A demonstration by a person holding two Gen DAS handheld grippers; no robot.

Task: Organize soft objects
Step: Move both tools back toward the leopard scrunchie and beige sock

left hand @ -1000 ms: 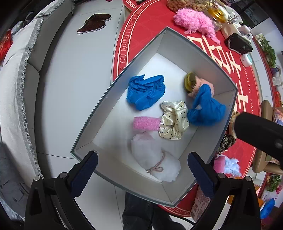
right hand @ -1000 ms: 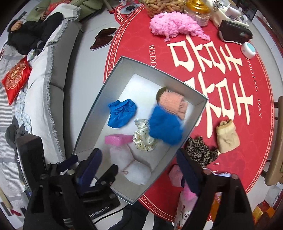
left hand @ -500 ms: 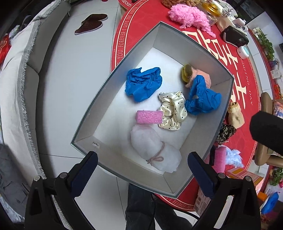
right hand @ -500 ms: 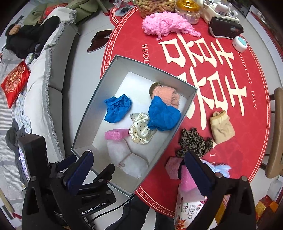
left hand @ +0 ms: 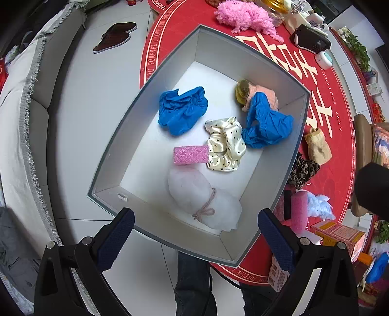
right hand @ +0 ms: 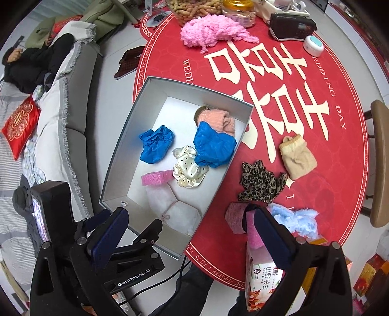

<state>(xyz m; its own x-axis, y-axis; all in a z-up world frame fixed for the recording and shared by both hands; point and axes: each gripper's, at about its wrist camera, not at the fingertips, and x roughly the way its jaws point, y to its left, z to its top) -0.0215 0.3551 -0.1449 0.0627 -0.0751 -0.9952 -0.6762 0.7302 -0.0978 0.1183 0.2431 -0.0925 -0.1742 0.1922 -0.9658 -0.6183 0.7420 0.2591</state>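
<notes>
Blue cloth (left hand: 266,126) half-hiding peach sock (left hand: 263,93) in box (left hand: 155,80), both grippers spread, empty.

Slippers (left hand: 114,36) on pale floor — black radio (right hand: 291,25), snack jar (right hand: 239,9) on red tablecloth (right hand: 316,150)

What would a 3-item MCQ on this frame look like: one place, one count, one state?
1. The leopard-print cloth lies:
A. inside the grey box
B. on the red table beside the box
C. on the sofa

2. Crumpled blue pieces in the box:
A. one
B. two
C. four

3. The right tool is:
A. open, holding nothing
B. shut on the pink sponge
C. shut on the scrunchie

Key: 1 B, it rests on the red cover right of the box wall; 2 B, one left, one right; 3 A, its fingers are spread with nothing between.
</notes>
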